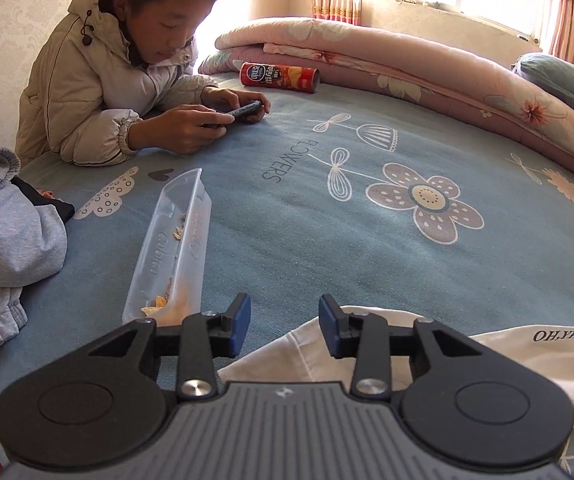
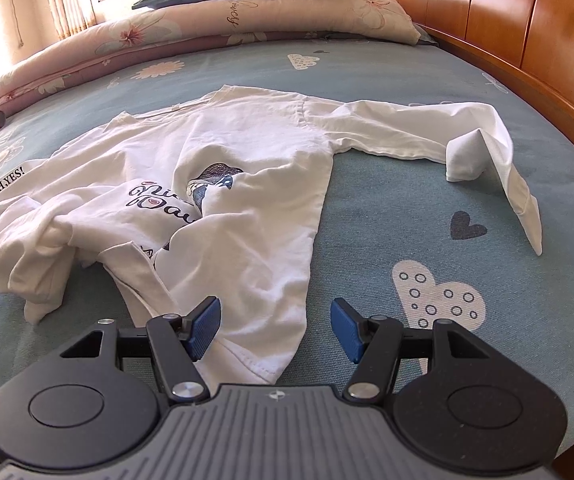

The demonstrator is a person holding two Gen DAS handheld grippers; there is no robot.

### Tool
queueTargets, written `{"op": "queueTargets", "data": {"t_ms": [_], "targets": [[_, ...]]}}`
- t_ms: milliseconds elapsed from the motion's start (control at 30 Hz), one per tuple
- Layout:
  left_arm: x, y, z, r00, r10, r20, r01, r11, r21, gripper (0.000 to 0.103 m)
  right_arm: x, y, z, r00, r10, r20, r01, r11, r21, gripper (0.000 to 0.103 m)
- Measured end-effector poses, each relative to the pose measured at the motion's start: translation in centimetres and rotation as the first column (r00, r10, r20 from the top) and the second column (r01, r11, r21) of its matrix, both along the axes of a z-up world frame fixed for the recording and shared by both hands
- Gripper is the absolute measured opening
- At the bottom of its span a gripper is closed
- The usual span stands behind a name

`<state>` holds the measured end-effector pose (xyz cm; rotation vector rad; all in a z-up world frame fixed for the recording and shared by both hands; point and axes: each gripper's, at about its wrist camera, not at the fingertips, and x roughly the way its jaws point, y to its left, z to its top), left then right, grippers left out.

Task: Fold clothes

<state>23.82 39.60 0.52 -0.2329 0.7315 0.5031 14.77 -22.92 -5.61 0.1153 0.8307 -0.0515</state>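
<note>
Blue flowered bedsheet (image 2: 407,92), crumpled white shirt (image 2: 247,152) lying crosswise, sleeve pointing right, both tools (image 1: 285,330) (image 2: 275,328) spread, empty.

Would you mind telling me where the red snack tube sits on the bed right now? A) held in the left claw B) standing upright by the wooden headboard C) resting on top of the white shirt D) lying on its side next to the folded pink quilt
D: in the left wrist view the red snack tube lies on its side on the bedsheet, close beside the folded pink quilt.
</note>
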Motion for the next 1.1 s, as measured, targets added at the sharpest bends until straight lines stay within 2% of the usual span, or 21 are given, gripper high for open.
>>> {"op": "queueTargets", "data": {"t_ms": [67,267,467,533,633,733,800,967,1100], "targets": [[-1.2,-0.3,-0.3,1.0,-0.023,0.001,0.023,0.999,-0.04,0.044,-0.1,0.0,0.1,1.0,0.001,0.002,-0.001,1.0,0.0,0.066],[-4.6,-0.6,-3.5,0.999,-0.032,-0.001,0.032,0.991,-0.128,0.044,-0.3,-0.1,0.1,1.0,-0.004,-0.001,0.004,1.0,-0.001,0.067],[-4.0,0.7,-7.1,0.999,-0.021,-0.024,0.016,0.982,-0.186,0.044,-0.4,0.3,0.2,1.0,-0.007,-0.004,0.007,1.0,-0.019,0.067],[-3.5,1.0,-7.9,1.0,-0.019,-0.008,0.017,0.979,-0.202,0.044,-0.4,0.4,0.3,1.0,-0.009,-0.006,0.009,1.0,-0.027,0.067],[-2.7,0.7,-8.1,0.999,-0.034,0.037,0.04,0.983,-0.18,0.044,-0.2,0.8,0.4,1.0,-0.006,-0.006,0.006,0.999,-0.031,0.067],[-2.0,0.4,-8.0,0.995,-0.062,0.084,0.078,0.975,-0.208,0.034,0.0,1.1,0.5,1.0,-0.002,-0.006,0.002,0.999,-0.034,0.067],[-1.9,0.5,-7.6,0.99,-0.067,0.122,0.095,0.966,-0.242,0.006,0.2,1.4,0.6,1.0,0.0,-0.006,0.0,0.999,-0.035,0.067],[-3.0,0.8,-5.2,0.982,-0.044,0.182,0.088,0.966,-0.242,0.002,0.1,1.7,0.7,1.0,0.011,-0.002,-0.011,0.999,-0.031,0.067],[-4.5,1.6,-3.0,0.985,-0.017,0.172,0.055,0.973,-0.222,0.0,0.1,1.6,0.7,1.0,0.013,-0.001,-0.013,1.0,-0.023,0.067]]}}
